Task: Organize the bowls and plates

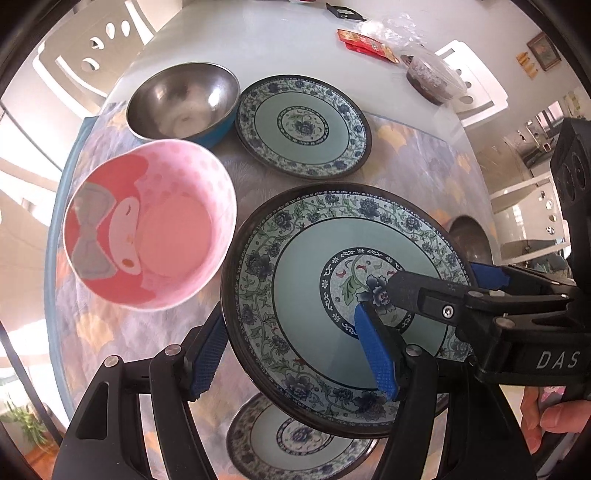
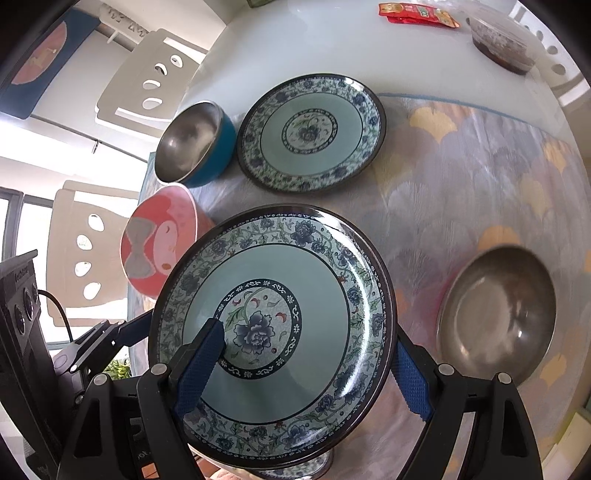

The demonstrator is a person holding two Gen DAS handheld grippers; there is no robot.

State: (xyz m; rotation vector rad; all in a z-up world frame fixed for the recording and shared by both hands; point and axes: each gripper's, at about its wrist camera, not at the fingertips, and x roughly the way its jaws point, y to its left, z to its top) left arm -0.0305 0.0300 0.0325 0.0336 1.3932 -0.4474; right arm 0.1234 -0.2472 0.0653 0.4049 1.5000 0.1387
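A large blue-green floral plate (image 1: 314, 295) (image 2: 280, 314) is lifted above the table. My left gripper (image 1: 291, 354) straddles its left rim, one finger over and one under. My right gripper (image 2: 299, 365) straddles its right rim, and one of its fingers (image 1: 406, 288) lies over the plate's middle. Both look closed on the plate. A smaller matching plate (image 1: 295, 439) lies beneath it. Another plate (image 1: 303, 125) (image 2: 310, 133) lies further back. A pink cartoon bowl (image 1: 151, 225) (image 2: 155, 240) and a blue steel-lined bowl (image 1: 183, 101) (image 2: 194, 142) stand at the left. A steel bowl (image 2: 496, 310) (image 1: 471, 240) stands at the right.
The round table (image 2: 461, 155) has a floral cover under glass. Red snack packets (image 1: 365, 44) (image 2: 417, 13) and a lidded food container (image 1: 432, 75) (image 2: 502, 42) sit at the far side. White chairs (image 2: 147, 81) stand around the table.
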